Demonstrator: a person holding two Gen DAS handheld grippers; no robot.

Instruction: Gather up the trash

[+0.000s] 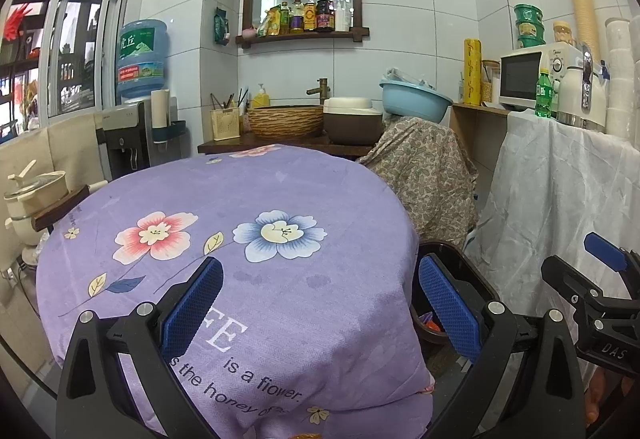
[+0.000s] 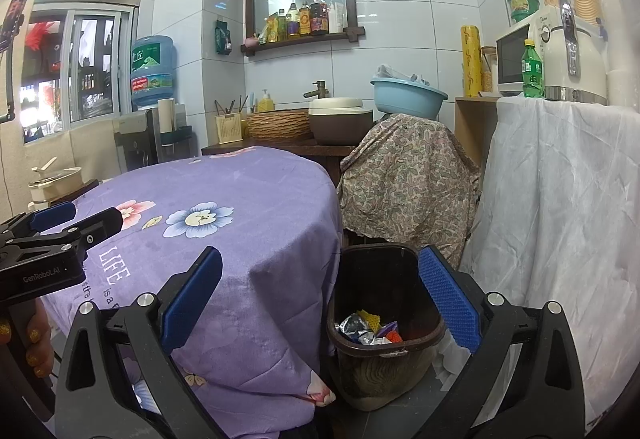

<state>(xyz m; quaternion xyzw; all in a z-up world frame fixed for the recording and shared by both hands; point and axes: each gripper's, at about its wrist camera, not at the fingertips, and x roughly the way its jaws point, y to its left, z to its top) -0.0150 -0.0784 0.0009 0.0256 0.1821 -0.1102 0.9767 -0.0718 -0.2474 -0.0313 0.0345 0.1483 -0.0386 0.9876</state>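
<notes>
The left gripper (image 1: 320, 313) hangs over the near part of a bench covered with a purple flowered cloth (image 1: 240, 239), its blue-padded fingers (image 1: 192, 313) spread wide with nothing between them. The right gripper (image 2: 320, 303) is held to the right of it, above the gap between the bench edge and a dark brown trash bin (image 2: 384, 323) that stands on the floor just beside the hanging cloth; its fingers (image 2: 448, 299) are also wide apart and hold nothing. Inside the bin lies the trash (image 2: 370, 327): crumpled silver foil, a yellow piece, something purple and something orange, all at the bottom. From the left wrist view only a slice of the bin shows past the bench edge, with a bit of orange inside. Each gripper appears in the other's view, at the frame's side, and a hand with gold-flecked nails (image 2: 36, 339) grips the left handle. Behind the bin is a stand draped in paisley fabric (image 2: 408, 179) with a light blue basin (image 2: 408, 97) on top. To the right a white sheet (image 2: 560, 199) hangs over a counter carrying a green bottle (image 2: 532, 69), a microwave (image 2: 514, 59) and a white kettle (image 2: 572, 59). At the back wall sit a wicker basket (image 2: 278, 125) and a water jug (image 2: 152, 69).
</notes>
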